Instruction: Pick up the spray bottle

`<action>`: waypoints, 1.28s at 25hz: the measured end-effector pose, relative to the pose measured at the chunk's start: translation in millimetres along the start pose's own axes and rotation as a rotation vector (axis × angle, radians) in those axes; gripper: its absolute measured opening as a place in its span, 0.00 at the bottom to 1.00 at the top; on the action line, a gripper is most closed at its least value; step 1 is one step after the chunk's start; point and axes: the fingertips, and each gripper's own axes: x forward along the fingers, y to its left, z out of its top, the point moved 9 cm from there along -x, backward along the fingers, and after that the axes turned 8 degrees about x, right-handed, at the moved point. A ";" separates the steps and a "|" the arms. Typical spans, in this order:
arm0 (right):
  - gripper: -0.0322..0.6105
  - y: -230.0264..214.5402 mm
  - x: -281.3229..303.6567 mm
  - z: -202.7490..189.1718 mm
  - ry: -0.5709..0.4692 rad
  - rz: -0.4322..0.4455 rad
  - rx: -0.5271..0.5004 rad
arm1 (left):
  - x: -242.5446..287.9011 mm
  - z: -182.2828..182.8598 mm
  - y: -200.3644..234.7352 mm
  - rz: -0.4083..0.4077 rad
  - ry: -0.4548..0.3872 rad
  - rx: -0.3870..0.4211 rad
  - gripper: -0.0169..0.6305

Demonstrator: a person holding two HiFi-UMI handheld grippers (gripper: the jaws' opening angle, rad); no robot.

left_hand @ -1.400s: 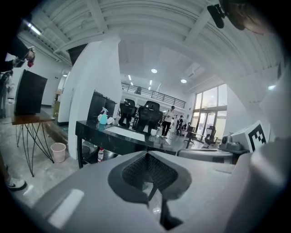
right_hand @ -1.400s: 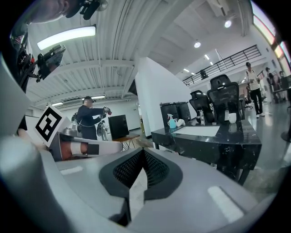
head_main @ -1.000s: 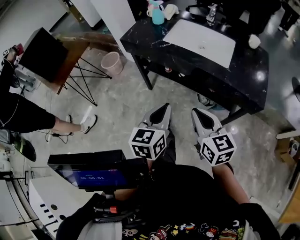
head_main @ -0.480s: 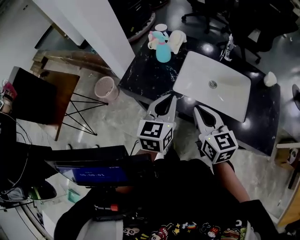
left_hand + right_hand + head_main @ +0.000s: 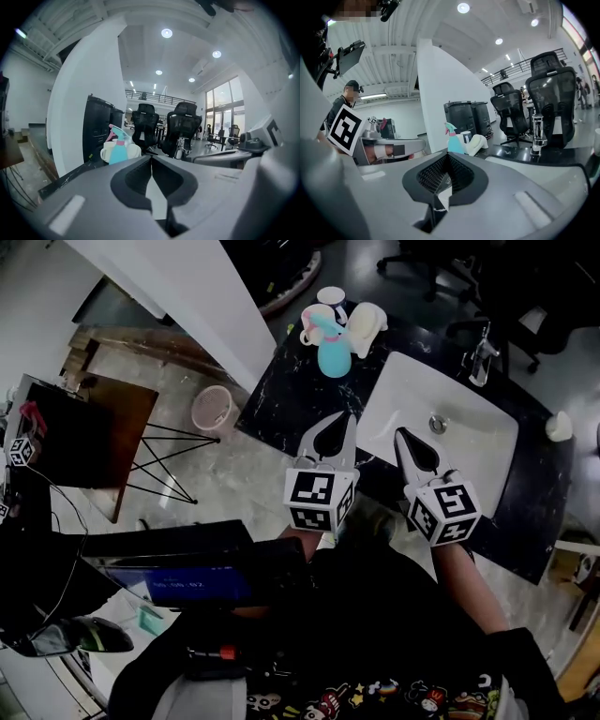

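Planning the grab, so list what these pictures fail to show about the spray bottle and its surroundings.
- Spray bottle base: left gripper view, hidden behind the left gripper.
- White cups behind it: head view, partly overlapped by the bottle; touching or apart, cannot tell.
- Bottle's fill level: all views, too small and dim.
- Near edge of the counter: head view, covered by the left gripper and the right gripper.

Glossy marbled counter (image 5: 281,395) (black), seemingly plastic spray bottle (image 5: 333,354)
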 end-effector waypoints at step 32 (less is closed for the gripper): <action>0.09 -63.7 162.7 27.2 0.028 0.105 0.028 | 161.6 9.5 100.1 0.239 0.090 0.154 0.35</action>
